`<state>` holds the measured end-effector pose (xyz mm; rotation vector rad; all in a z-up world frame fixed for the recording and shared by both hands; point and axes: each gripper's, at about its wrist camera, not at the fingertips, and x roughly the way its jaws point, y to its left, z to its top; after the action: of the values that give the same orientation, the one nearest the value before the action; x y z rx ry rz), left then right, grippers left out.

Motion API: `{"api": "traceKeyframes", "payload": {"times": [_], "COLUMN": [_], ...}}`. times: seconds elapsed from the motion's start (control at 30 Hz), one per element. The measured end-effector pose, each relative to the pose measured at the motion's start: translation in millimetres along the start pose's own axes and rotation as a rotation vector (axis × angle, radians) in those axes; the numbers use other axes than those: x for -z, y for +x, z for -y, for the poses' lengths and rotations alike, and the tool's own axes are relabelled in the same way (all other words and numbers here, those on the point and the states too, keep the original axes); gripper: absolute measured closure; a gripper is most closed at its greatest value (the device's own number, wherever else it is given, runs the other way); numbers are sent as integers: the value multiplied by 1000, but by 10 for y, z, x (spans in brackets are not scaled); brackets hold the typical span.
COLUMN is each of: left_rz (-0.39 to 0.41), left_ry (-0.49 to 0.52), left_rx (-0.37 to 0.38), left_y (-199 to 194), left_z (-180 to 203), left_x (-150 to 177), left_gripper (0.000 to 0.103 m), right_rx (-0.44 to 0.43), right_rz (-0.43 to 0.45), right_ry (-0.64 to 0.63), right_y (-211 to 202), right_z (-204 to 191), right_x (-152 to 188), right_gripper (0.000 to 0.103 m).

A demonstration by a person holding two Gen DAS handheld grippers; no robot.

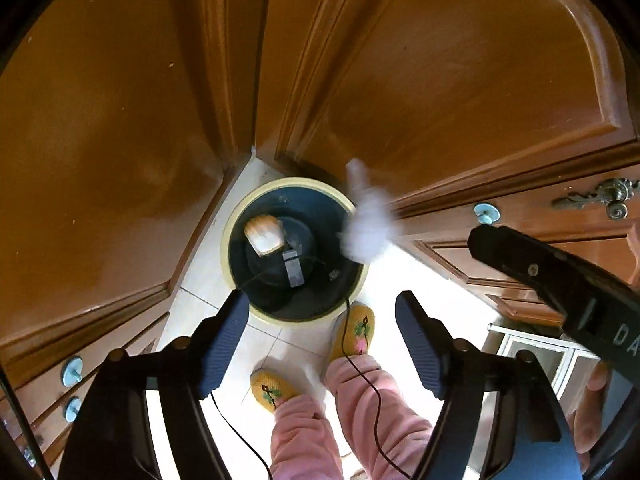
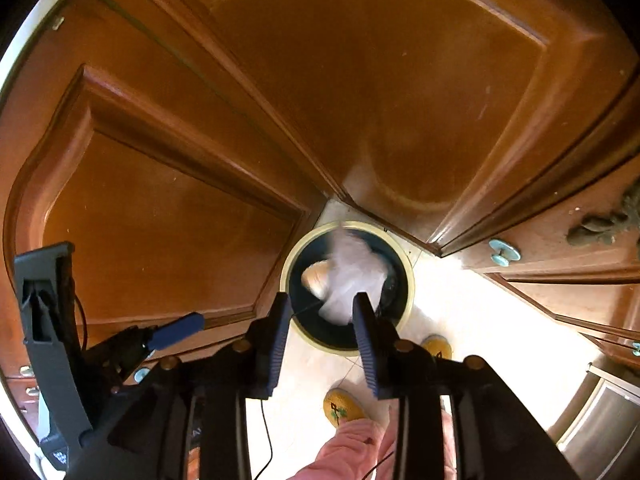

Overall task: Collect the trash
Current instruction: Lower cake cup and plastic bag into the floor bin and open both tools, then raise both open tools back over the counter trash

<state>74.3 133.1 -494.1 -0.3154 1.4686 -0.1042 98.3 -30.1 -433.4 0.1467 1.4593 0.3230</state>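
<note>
White and blurred: crumpled tissue (image 1: 366,220) in mid-air at the right rim of the bin (image 1: 236,216), below and ahead of both tools. In the right wrist view, same tissue (image 2: 352,276) directly beyond the right tool (image 2: 322,342), over the bin's (image 2: 404,264) dark mouth; no contact with either finger. Right tool: parted narrowly, nothing pinched. Left tool (image 1: 322,344): spread wide, empty, aimed steeply down at the near rim. Already inside the bin: a pale, tan-topped piece of rubbish (image 1: 264,234) and a small grey scrap (image 1: 292,270). Bin tucked in a corner between brown wooden cupboard doors (image 1: 460,80), on pale floor tiles (image 1: 276,344).

Key relation: tissue nearer the right tool, straight ahead of it and lower, almost centred on the opening from that side; from the left tool, off to the right, at the rim. Long axis hard to read, too smeared. Judged: a drop in progress, likely to land inside, with some risk of catching the rim.

Also in view: yellow embroidered slippers (image 1: 356,330), pink trouser legs (image 1: 360,400), thin black cable (image 1: 360,376). Writing: only "DA" on the right tool's body (image 1: 624,338), rest cut off.
</note>
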Motion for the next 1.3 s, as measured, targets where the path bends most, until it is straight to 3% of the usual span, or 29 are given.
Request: {"api": "traceKeyframes", "payload": {"times": [0.17,0.47,0.6,0.73,1.0,1.3], "left_rz": [-12,-11,0,54,278,614], "left_ry": [7,39,68,130,260,389], "left_rx": [1,-3,-5,-9,-34,-28], "left_y": [-151,-411,-755,-1393,-2960,-4521], "left_z": [12,74,223,453,1009,1594], "left_x": [42,123,176,222,218,325], "left_gripper": [28,27,27,27,25,12], "right_rx": [18,-3,-16,-23,14,28], "right_rz": [-43,-55,-28,39,263,569], "right_ry": [-27,-22,-48,-79,-109,-110], "right_y": [51,-223,-625,-1218,-2753,-4372], "right_z": [-77,-147,-264,-408,-732,-903], "right_x": [44,102,149,165,180,361], "right_gripper": [70,70,70,70,70,70]}}
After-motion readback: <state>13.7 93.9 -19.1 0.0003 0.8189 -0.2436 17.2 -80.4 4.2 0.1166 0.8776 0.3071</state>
